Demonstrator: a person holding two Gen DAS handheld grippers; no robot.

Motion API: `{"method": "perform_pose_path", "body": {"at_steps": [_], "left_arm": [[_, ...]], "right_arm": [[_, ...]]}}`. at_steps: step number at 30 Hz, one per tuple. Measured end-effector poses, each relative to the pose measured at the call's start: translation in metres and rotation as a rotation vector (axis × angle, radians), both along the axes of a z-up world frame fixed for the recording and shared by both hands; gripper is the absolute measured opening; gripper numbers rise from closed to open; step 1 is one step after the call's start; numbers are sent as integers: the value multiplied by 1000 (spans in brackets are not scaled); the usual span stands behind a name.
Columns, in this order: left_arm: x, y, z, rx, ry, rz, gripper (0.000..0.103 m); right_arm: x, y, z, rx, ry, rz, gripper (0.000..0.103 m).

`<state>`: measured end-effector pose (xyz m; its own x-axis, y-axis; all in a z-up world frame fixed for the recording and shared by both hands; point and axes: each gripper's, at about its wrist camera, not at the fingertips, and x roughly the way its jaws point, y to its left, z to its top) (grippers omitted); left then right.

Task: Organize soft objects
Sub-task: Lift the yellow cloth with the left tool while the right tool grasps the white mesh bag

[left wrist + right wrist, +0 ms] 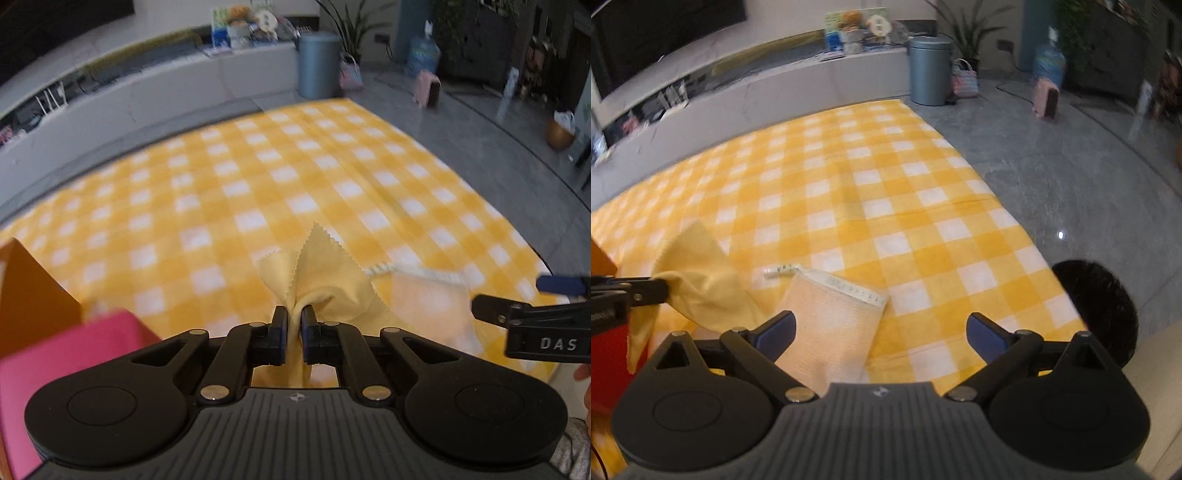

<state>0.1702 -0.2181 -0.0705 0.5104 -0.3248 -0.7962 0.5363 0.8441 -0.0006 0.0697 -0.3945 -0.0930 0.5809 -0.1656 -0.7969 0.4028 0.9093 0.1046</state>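
My left gripper (294,321) is shut on a pale yellow cloth with pinked edges (325,273) and holds it bunched above the yellow checked tablecloth (229,177). The same cloth (701,280) shows at the left of the right wrist view, hanging from the left gripper (661,290). A peach knitted cloth with a white trimmed edge (831,317) lies flat on the tablecloth (871,184), just ahead of my right gripper (881,332), which is open and empty. The right gripper also shows at the right edge of the left wrist view (517,299).
An orange box (33,295) with a pink item (74,354) stands at the left of the table. A black furry object (1104,299) sits at the table's right edge. Beyond the table are a grey floor, a blue-grey bin (929,70) and a low white bench (775,85).
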Motion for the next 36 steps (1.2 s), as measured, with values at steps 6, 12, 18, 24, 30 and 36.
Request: {"method": "perform_pose_path", "body": {"at_steps": [6, 12, 18, 24, 30, 36], "left_arm": [[7, 14, 2, -72, -52, -38, 7], [16, 18, 2, -129, -2, -42, 7], [12, 10, -1, -62, -19, -66, 7], [12, 10, -3, -50, -6, -83, 7], [12, 7, -4, -28, 0, -92, 7], [11, 5, -4, -16, -5, -85, 7]], "right_arm": [[13, 1, -14, 280, -51, -124, 99], [47, 31, -39, 171, 145, -69, 100], [59, 47, -43, 48, 204, -62, 100], [64, 57, -48, -39, 210, 19, 97], [60, 61, -41, -51, 182, 69, 78], [54, 66, -32, -54, 159, 83, 46]]}}
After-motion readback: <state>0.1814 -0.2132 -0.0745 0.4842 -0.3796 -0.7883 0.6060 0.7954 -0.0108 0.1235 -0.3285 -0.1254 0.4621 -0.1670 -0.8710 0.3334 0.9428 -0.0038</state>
